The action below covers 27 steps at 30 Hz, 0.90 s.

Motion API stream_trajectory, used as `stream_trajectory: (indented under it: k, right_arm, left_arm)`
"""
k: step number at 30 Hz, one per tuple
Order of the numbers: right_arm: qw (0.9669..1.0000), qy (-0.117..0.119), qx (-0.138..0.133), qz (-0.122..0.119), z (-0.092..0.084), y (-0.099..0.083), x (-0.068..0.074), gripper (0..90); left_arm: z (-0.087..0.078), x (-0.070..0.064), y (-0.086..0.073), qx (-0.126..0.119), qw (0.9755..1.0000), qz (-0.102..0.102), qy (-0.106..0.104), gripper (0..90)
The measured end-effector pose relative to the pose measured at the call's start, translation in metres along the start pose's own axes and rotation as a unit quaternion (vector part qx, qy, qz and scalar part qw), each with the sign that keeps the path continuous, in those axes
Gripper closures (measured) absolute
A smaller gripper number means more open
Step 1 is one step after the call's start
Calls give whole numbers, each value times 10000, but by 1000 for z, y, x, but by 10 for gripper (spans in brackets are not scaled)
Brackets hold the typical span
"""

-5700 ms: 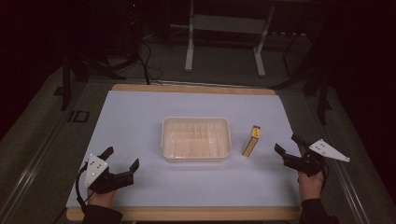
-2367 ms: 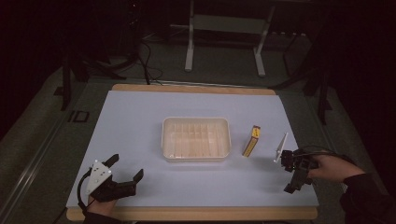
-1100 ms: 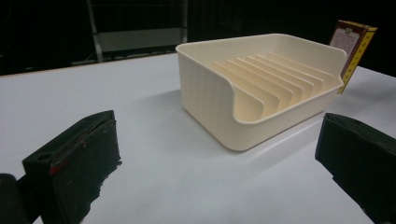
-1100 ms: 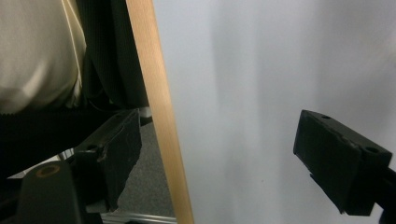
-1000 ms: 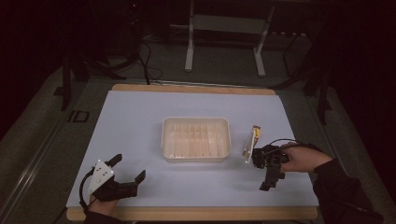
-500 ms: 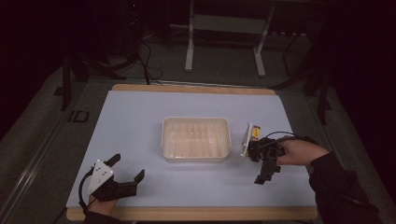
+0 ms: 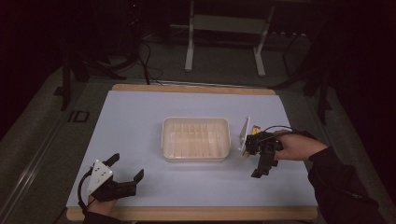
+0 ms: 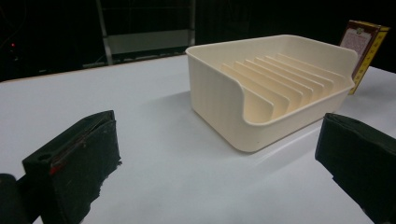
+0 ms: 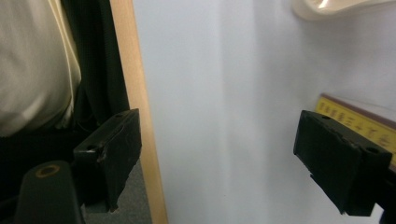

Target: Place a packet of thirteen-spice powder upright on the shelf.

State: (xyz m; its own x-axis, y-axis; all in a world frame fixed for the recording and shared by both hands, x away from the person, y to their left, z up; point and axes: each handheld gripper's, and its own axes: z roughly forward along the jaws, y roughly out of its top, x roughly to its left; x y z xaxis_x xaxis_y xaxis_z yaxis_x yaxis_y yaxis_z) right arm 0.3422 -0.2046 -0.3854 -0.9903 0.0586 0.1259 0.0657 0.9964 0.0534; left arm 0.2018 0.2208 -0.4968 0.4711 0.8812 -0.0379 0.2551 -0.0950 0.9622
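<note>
Nothing is being held: the small yellow box [image 7: 254,129] is standing at the tray's [image 7: 196,157] three o'clock, the right tool [image 7: 258,156] spread beside it, the left tool [image 7: 125,172] idling spread.

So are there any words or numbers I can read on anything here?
None can be read.
Small box: print on its dark red face and marks down its yellow edge, too small and blurred to read.
Same box in the right gripper view: a row of dark marks on the yellow strip, blurred.
Cream tray: plain, no text.
</note>
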Motion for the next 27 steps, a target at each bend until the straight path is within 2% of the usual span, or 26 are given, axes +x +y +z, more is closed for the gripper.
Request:
stream_trajectory:
  k: [6,12,16,21,23,27]
  right_arm:
    - [9995,-154,-137,221,-16,-3,-9,136]
    - [9982,-441,-166,357,-25,-7,-18,142]
    - [9975,-525,-158,444,-30,-10,-26,142]
    - [9963,-550,-299,591,-38,-14,-37,149]
    - [9963,-627,-256,527,-39,-16,-41,149]
    - [9952,-700,-288,623,-40,-19,-48,152]
  left_arm:
    - [0,0,0,16,10000,-4,-27,0]
    - [0,0,0,-22,10000,-47,-76,0]
    - [0,0,0,-2,9999,-61,-136,0]
    - [0,-1,0,-20,9998,-50,-195,0]
    - [1,-1,0,-20,9998,-52,-203,0]
    - [1,-1,0,-21,9998,-43,-218,0]
